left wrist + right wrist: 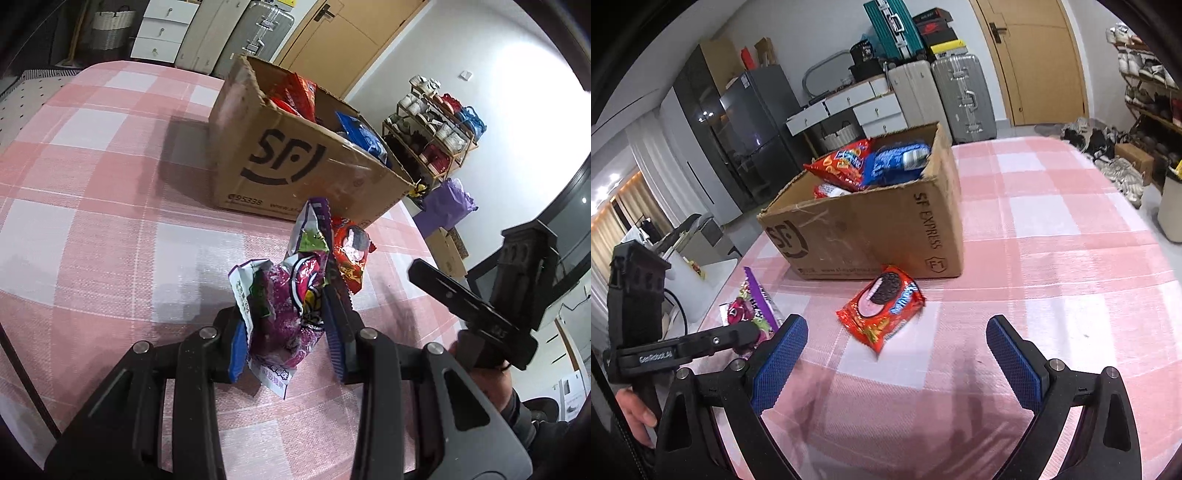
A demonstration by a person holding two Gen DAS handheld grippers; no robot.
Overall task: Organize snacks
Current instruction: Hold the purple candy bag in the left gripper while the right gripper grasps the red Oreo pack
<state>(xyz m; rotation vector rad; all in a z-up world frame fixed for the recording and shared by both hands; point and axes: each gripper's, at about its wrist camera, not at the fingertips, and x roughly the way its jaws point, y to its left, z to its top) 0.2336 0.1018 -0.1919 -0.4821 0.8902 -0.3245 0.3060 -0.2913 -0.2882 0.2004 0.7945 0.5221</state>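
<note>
With the left gripper (286,334) clamped on the purple candy bag (284,295), the next move is lifting it into the cardboard box (295,162) at twelve o'clock, while the right gripper (897,350), jaws apart, faces the red cookie pack (881,308) on the table.

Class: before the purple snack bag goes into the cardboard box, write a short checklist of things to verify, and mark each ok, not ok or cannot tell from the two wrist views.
1. Left claw shut on the purple snack bag: ok.
2. Bag lifted clear of the tablecloth: cannot tell.
3. Cardboard box open on top: ok.
4. Room left in the box: cannot tell.
5. Right claw open and empty: ok.
6. Red cookie pack already boxed: not ok, it lies on the cloth.
</note>
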